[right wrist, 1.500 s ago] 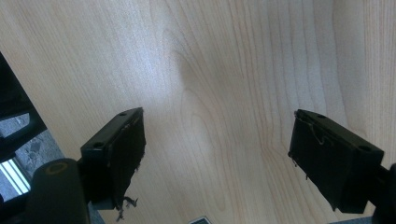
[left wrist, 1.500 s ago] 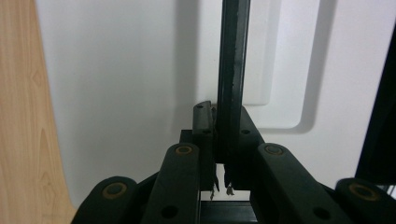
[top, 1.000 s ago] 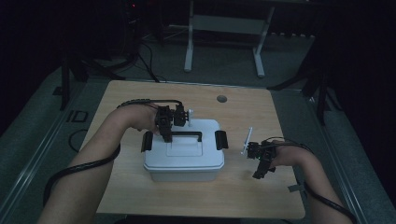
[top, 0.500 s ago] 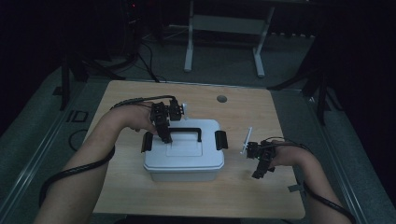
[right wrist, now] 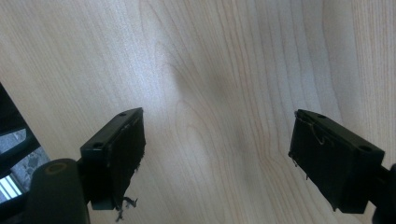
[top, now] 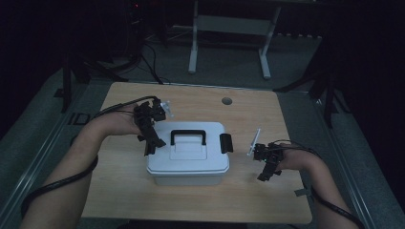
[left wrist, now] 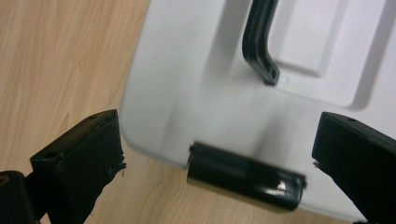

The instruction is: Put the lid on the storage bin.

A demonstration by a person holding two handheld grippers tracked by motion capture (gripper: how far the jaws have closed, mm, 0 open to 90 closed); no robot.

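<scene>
A white lidded box (top: 188,160) with a black handle (top: 188,136) stands mid-table. A black latch (top: 226,143) sits on its right end. My left gripper (top: 152,144) hangs over the box's left end. Its jaws have just been opening and now stand wide. In the left gripper view the left latch (left wrist: 245,175) lies between them untouched, below the lid (left wrist: 187,84) and the handle's end (left wrist: 259,42). My right gripper (top: 264,174) hovers over bare wood to the right of the box, open with nothing between its fingers (right wrist: 116,154).
The wooden table (top: 248,205) has a round cable hole (top: 227,101) near its far edge. Black cables trail from both grippers along the forearms. A metal stand (top: 193,47) and more cables are on the dark floor beyond the table.
My left gripper has moved left from beside the handle to the box's left end, and its jaws have opened. The right hand has stayed put.
</scene>
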